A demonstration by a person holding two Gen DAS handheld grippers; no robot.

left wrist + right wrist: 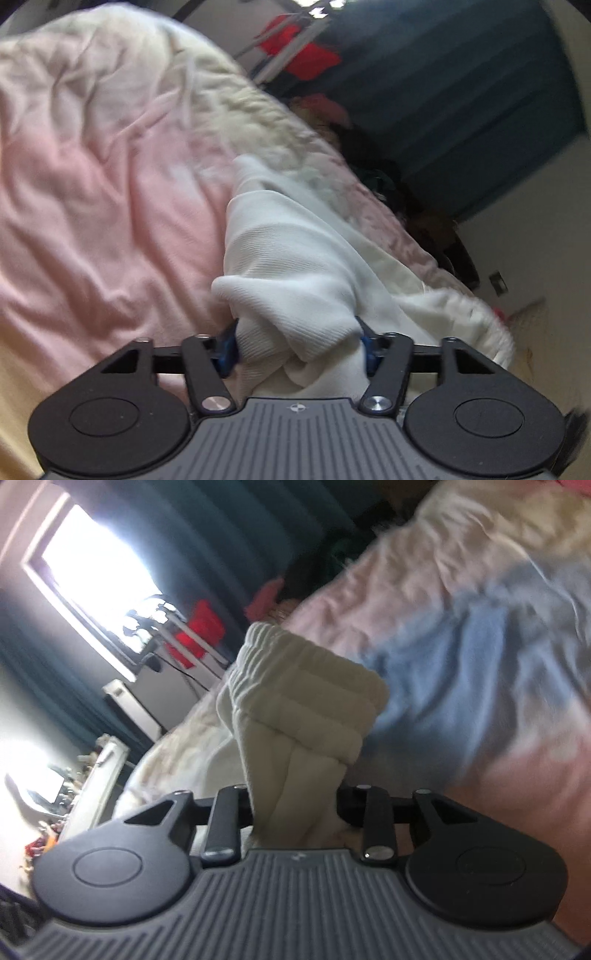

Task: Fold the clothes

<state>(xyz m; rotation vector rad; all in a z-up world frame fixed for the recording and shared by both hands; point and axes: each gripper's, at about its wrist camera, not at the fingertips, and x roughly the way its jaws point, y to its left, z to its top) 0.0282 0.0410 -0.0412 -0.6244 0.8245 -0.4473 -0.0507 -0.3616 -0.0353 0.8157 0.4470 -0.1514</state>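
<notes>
Both grippers hold a white garment above the bed.

Left gripper [299, 343] jaws clamp bunched ribbed knit of the garment [291, 251]; right gripper [295, 805] jaws clamp its gathered cuff [306, 686]. Judged soft, light, limp; grip hems or seams. Bed [92, 192] lies beneath.

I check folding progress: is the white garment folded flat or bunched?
Bunched: the white garment hangs crumpled between the left gripper fingers, above the bedspread.
</notes>
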